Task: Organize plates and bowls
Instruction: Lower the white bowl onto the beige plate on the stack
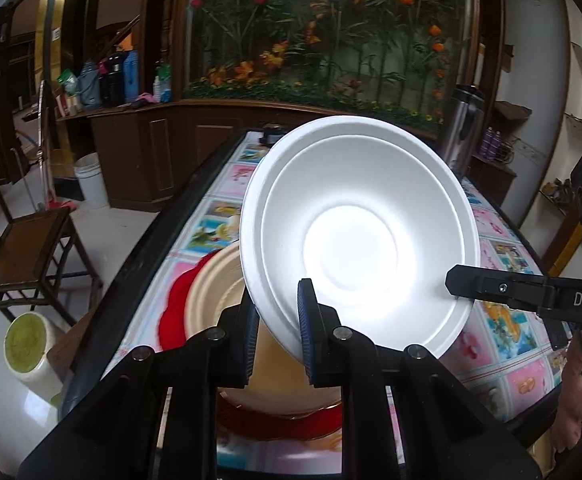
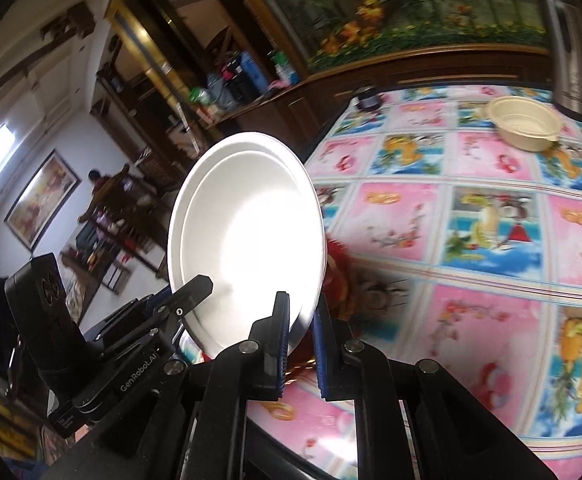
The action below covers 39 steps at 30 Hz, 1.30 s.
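A white foam bowl (image 1: 355, 240) (image 2: 247, 232) hangs tilted above the table, its inside facing both cameras. My left gripper (image 1: 279, 312) is shut on its lower left rim. My right gripper (image 2: 302, 320) is shut on the opposite rim, and one of its fingers (image 1: 463, 280) lies against the bowl's right edge in the left wrist view. The left gripper's finger (image 2: 195, 286) shows at the bowl's lower left in the right wrist view. Under the held bowl a beige bowl (image 1: 215, 280) sits on a red plate (image 1: 175, 312). A second beige bowl (image 2: 525, 122) stands far back on the table.
The table carries a pink and blue picture cloth (image 2: 471, 208). A steel thermos (image 2: 567, 40) stands at its far right, a small dark jar (image 2: 367, 100) at the far edge. A wooden chair (image 1: 27, 248) and a white bucket (image 1: 91, 184) stand on the floor to the left. A person (image 2: 103, 192) stands far off.
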### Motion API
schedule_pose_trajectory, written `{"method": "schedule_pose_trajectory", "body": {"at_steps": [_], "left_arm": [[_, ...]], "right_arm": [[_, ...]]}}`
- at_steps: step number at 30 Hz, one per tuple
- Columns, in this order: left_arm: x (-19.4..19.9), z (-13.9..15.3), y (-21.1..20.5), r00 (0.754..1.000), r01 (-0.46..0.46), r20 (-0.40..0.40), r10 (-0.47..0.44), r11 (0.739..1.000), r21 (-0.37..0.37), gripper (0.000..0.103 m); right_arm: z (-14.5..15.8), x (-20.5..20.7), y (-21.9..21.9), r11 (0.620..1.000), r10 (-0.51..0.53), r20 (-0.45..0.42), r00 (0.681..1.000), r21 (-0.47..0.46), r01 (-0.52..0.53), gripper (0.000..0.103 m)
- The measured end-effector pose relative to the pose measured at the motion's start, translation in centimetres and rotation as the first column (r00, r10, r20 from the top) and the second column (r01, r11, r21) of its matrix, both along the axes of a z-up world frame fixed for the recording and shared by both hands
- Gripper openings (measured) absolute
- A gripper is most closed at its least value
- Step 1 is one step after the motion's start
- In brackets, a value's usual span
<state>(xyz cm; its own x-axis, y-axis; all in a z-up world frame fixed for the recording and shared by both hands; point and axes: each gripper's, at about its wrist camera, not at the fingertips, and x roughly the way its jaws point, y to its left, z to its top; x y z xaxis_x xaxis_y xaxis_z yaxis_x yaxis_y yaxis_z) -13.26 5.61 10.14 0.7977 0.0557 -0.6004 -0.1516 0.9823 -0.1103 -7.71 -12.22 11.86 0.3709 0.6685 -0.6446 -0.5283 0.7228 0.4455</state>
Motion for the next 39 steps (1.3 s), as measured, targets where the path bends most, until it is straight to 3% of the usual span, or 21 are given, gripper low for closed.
{"method": "schedule_pose_trajectory", "body": {"at_steps": [7, 22, 39], "left_arm": [[-0.2, -1.9, 1.7, 0.998, -0.040, -0.047, 0.039, 0.999, -0.017, 0.016], [-0.4, -2.9, 2.7, 0.995, -0.068, -0.071, 0.066, 0.997, -0.031, 0.016], [-0.1, -3.7, 2.7, 0.992, -0.095, -0.080, 0.094, 0.995, -0.006, 0.016]], "right_arm": [[-1.4, -0.5, 3.1, 0.997, 0.070, -0.050, 0.996, -0.009, -0.071, 0.011], [-3.7, -0.3, 4.6, 0.996, 0.088, -0.144, 0.986, -0.010, -0.090, 0.013], [-3.5, -1.1, 5.9, 0.992, 0.087, -0.060, 0.994, -0.089, -0.092, 0.015]]}}
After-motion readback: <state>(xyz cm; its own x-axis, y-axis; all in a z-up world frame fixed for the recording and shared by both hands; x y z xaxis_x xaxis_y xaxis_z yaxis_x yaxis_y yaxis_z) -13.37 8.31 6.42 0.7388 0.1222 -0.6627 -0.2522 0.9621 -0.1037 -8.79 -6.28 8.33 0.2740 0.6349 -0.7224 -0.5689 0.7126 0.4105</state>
